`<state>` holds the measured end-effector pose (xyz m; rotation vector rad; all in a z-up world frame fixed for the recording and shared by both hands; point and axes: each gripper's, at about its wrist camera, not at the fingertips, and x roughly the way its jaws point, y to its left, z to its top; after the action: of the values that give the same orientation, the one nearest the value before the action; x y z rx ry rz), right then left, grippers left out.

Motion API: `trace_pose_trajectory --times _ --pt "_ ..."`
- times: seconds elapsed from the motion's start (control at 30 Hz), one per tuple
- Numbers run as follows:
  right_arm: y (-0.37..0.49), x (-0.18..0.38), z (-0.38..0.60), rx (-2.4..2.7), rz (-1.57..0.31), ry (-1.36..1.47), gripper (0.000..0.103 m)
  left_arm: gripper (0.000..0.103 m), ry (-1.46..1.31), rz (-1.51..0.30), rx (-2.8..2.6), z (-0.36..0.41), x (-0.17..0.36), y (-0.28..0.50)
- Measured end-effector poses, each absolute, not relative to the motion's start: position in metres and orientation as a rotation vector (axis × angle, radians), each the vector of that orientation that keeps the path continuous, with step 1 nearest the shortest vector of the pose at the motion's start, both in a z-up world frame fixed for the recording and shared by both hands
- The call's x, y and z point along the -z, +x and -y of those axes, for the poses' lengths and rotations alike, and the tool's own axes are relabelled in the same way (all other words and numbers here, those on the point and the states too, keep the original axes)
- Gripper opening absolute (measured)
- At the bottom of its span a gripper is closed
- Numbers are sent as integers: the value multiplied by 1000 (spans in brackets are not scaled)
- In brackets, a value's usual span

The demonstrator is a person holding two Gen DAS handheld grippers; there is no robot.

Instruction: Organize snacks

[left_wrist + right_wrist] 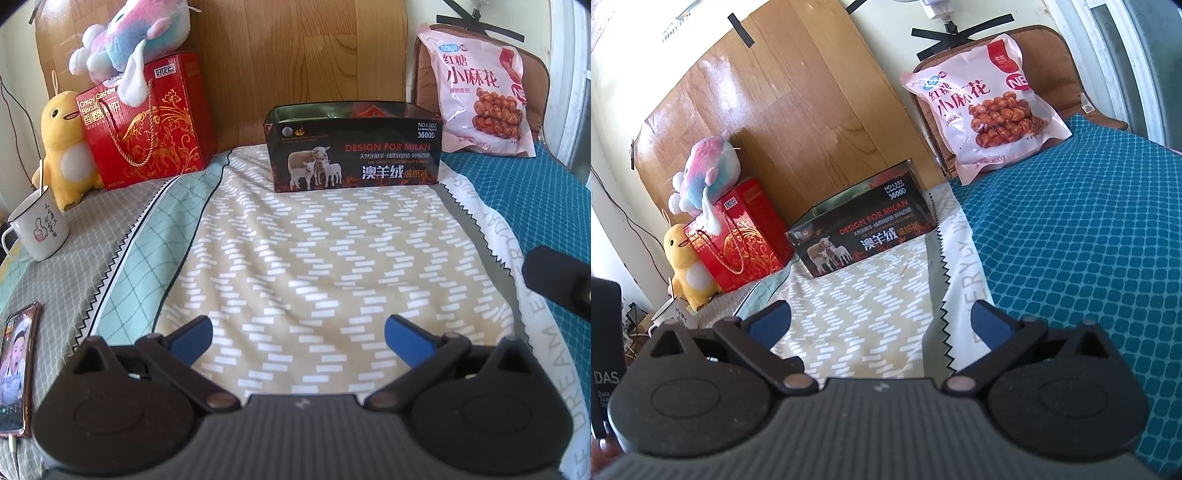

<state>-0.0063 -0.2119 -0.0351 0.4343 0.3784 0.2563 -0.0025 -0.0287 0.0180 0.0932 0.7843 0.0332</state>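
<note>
An open black tin box (354, 147) (862, 230) with sheep printed on its side stands at the far end of the patterned bedsheet, something red just showing inside. A pink bag of twisted fried snacks (484, 92) (986, 107) leans upright against a brown cushion at the back right. A red biscuit gift box (147, 122) (742, 232) stands at the back left. My left gripper (298, 341) is open and empty over the sheet, well short of the tin. My right gripper (881, 326) is open and empty too, over the sheet's right edge.
A pastel plush toy (129, 44) sits on the red box, a yellow duck plush (62, 147) beside it. A white mug (37, 229) and a lit phone (14, 369) lie at the left. A teal mat (1089, 258) covers the right side. A wooden board (295, 55) backs the bed.
</note>
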Motion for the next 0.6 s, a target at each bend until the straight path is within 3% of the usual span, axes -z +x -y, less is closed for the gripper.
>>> trace_pose_trajectory --times 0.6 --pt "-3 41 209 -253 -402 434 103 103 78 -794 -56 22 -13 0"
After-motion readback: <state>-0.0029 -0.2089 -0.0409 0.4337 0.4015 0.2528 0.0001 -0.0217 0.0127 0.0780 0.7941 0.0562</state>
